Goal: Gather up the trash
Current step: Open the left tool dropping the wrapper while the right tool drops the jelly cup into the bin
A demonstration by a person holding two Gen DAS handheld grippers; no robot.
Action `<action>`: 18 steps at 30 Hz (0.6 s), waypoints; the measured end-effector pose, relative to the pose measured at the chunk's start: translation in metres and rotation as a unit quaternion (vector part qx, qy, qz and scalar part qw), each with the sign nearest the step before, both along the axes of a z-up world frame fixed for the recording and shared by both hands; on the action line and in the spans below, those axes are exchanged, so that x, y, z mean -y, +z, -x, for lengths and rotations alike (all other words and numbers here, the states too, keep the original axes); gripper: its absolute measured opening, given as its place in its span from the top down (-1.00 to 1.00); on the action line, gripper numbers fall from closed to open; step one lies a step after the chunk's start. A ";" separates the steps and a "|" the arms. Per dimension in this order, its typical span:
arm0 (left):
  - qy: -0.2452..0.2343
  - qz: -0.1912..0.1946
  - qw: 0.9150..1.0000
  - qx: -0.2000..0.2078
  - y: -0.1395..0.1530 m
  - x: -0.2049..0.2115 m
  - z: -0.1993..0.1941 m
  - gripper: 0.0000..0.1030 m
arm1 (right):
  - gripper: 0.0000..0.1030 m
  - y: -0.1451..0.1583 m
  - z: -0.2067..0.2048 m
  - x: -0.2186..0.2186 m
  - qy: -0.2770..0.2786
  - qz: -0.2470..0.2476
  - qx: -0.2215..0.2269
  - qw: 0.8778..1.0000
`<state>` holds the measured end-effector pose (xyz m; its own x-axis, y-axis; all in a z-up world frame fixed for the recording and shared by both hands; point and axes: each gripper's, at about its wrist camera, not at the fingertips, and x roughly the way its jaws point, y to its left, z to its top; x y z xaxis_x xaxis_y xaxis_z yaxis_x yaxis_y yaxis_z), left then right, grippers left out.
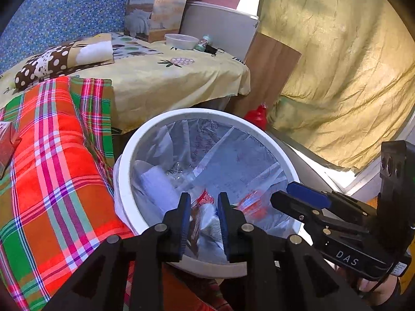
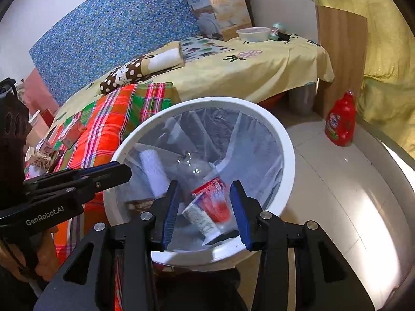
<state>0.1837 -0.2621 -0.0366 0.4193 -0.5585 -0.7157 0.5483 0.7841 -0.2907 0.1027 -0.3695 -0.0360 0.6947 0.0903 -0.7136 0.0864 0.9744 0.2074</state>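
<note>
Reading "GenRobot.AI", the left gripper hangs lower left, jaws slightly apart, gripping nothing; right gripper jaws apart over the lined white bin holding a red-white wrapper and clear bottle.

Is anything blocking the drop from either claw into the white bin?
Nothing visible does. Both the left claw and the right claw hang over the open mouth of the white bin. A wrapper sits between the left claw's fingers, with only the clear liner and earlier trash below.
</note>
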 end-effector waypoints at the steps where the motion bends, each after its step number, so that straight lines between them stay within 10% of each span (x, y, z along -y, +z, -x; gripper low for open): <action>1: 0.000 0.001 1.000 0.001 0.001 -0.001 0.000 0.57 | 0.17 0.001 0.000 -0.001 0.000 0.001 0.002 1.000; 18: 0.046 0.016 0.998 0.035 0.026 -0.054 0.035 0.58 | 0.17 0.018 0.008 -0.034 0.043 -0.020 0.030 0.998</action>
